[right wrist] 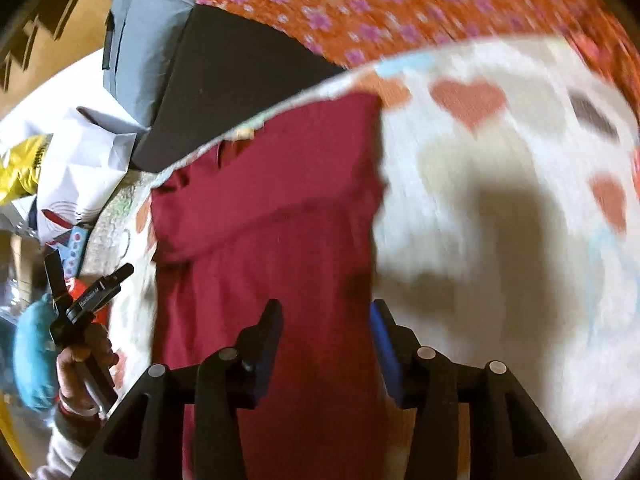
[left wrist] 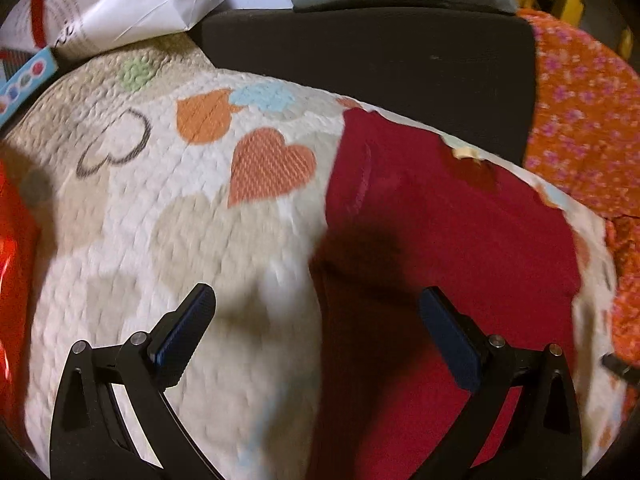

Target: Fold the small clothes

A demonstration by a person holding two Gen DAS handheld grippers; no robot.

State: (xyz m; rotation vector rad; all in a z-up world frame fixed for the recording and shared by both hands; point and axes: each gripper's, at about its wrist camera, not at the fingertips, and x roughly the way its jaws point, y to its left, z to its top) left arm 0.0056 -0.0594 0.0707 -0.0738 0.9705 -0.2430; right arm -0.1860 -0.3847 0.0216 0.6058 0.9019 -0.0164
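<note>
A dark red small garment (left wrist: 432,248) lies flat on a cream quilt with heart prints (left wrist: 168,208). It also shows in the right wrist view (right wrist: 272,220), with a fold near its top. My left gripper (left wrist: 318,300) is open wide and hovers over the garment's left edge, one finger over the quilt, one over the red cloth. It also shows in the right wrist view (right wrist: 88,284), held in a hand left of the garment. My right gripper (right wrist: 326,312) is open above the garment's lower right part, holding nothing.
A black cushion (left wrist: 360,44) lies behind the quilt (right wrist: 500,184). Orange flowered fabric (left wrist: 584,128) lies to the right, also in the right wrist view (right wrist: 400,12). White paper bags (left wrist: 120,4) sit at the back left. A red plastic item (left wrist: 12,248) is at the left.
</note>
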